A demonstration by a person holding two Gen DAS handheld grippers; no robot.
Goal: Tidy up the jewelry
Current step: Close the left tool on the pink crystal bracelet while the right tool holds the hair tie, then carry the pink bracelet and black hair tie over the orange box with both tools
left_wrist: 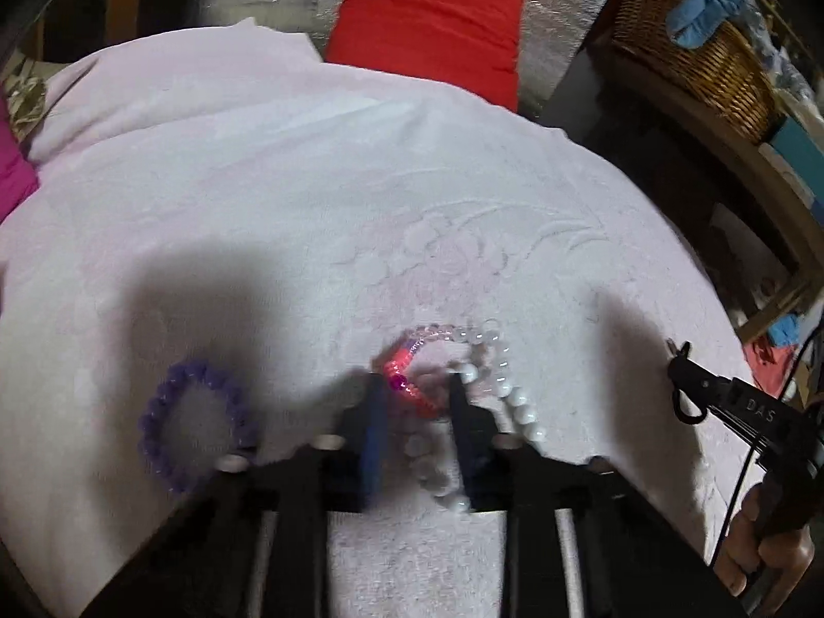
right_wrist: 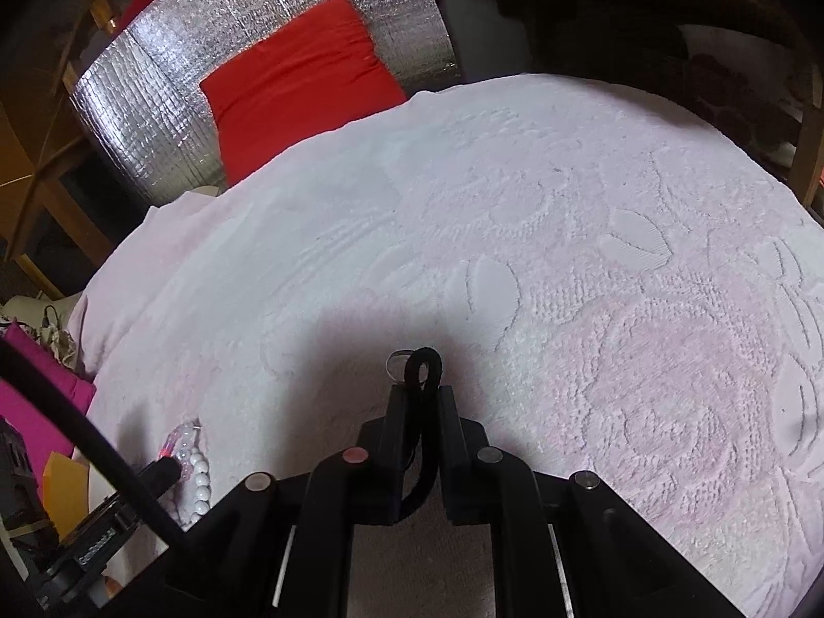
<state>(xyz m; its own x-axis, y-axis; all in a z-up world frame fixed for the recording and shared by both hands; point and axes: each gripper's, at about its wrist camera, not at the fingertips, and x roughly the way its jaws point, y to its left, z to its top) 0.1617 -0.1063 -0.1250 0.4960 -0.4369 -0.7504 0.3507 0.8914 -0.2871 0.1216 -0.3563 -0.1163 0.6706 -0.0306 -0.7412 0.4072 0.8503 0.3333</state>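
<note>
Only the left view shows the purple bracelet (left_wrist: 193, 425).

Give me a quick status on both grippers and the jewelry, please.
Left gripper closing around pink bracelet, white bead strand tangled alongside. Right gripper shut on black cord. Purple bracelet lies loose on towel. Nothing blocking.

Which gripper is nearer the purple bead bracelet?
Left. The left gripper sits just right of the purple bead bracelet, over the other bracelets; the right gripper is at the far right.
</note>
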